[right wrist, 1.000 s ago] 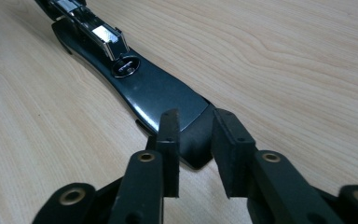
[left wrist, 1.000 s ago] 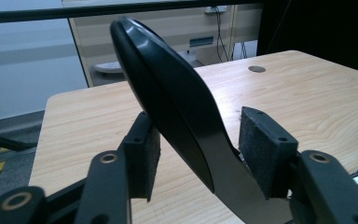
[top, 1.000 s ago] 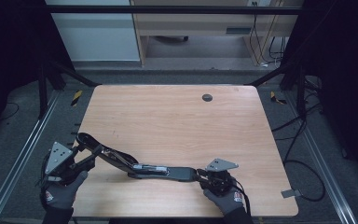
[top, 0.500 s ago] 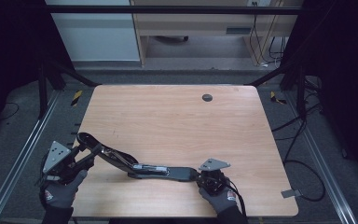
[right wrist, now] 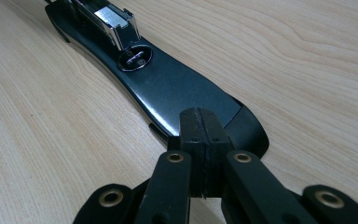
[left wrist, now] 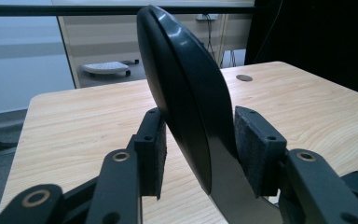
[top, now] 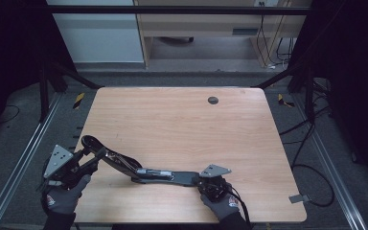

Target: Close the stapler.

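A long black stapler (top: 163,175) lies swung open near the table's front edge. Its base (right wrist: 168,88) rests flat, with the metal anvil (right wrist: 135,57) and the staple magazine (right wrist: 107,18) farther along. Its curved top arm (left wrist: 186,93) rises between the pads of my left gripper (left wrist: 200,149). Those jaws have just been closing, and both pads now press on the arm. In the high view my left gripper (top: 93,153) sits at the stapler's left end. My right gripper (right wrist: 200,135) is shut, pads together, tips resting on the near end of the base (top: 187,178).
The wooden table (top: 182,124) has a round cable hole (top: 212,100) near its far edge. Metal rails (top: 19,167) run along both sides on the floor, with cables (top: 311,143) at the right. A pale cabinet (top: 96,38) stands beyond the table.
My right gripper has shifted a little left onto the base's end. The left gripper and the raised arm stay in place.
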### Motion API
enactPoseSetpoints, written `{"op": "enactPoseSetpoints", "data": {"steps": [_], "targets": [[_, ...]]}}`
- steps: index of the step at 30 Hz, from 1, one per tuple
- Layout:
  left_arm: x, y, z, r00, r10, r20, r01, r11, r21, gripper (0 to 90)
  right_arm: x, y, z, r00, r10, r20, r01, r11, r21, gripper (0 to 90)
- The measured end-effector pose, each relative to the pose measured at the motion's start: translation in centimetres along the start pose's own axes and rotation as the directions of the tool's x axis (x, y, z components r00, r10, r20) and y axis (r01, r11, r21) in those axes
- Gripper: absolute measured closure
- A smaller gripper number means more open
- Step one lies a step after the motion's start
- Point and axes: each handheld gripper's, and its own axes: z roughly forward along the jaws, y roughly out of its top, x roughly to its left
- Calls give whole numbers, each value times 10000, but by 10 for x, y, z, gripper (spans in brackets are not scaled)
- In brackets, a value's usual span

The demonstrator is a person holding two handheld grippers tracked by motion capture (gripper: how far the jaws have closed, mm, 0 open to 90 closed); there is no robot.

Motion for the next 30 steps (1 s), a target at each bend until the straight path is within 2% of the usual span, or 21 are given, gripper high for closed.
{"op": "enactPoseSetpoints", "data": {"steps": [7, 30], "targets": [[-3, 1, 1, 9995, -245, 181, 246, 9997, -35, 563, -1, 0, 0, 10000, 70, 37, -70, 10000, -2, 900], [-16, 9, 6, 9996, 11, 299, -7, 9999, -110, 580, -3, -1, 0, 9998, 202, -51, -203, 9997, -116, 898]]}}
